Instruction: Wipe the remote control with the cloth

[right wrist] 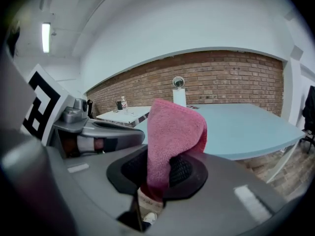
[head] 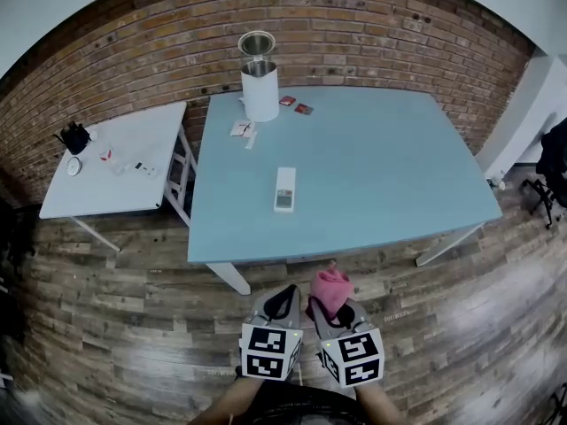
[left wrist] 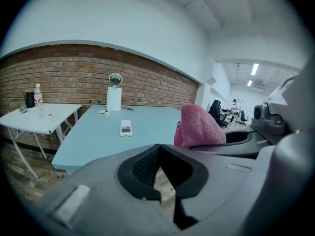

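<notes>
A white remote control [head: 284, 189] lies flat near the middle of the light blue table [head: 399, 175]; the left gripper view shows the remote [left wrist: 126, 128] too. Both grippers hover over the wooden floor, short of the table's near edge. My right gripper [head: 330, 306] is shut on a folded pink cloth [head: 330, 289], which stands up from its jaws [right wrist: 174, 136]. Beside it, my left gripper [head: 282, 305] is shut with nothing in it. The pink cloth [left wrist: 198, 128] shows at the right of the left gripper view.
A white kettle [head: 259, 80] stands at the table's far side, with small packets [head: 295, 105] and papers [head: 244, 130] near it. A white side table [head: 115, 162] with a bottle and small items stands to the left. Brick wall behind; an office chair [head: 551, 175] at far right.
</notes>
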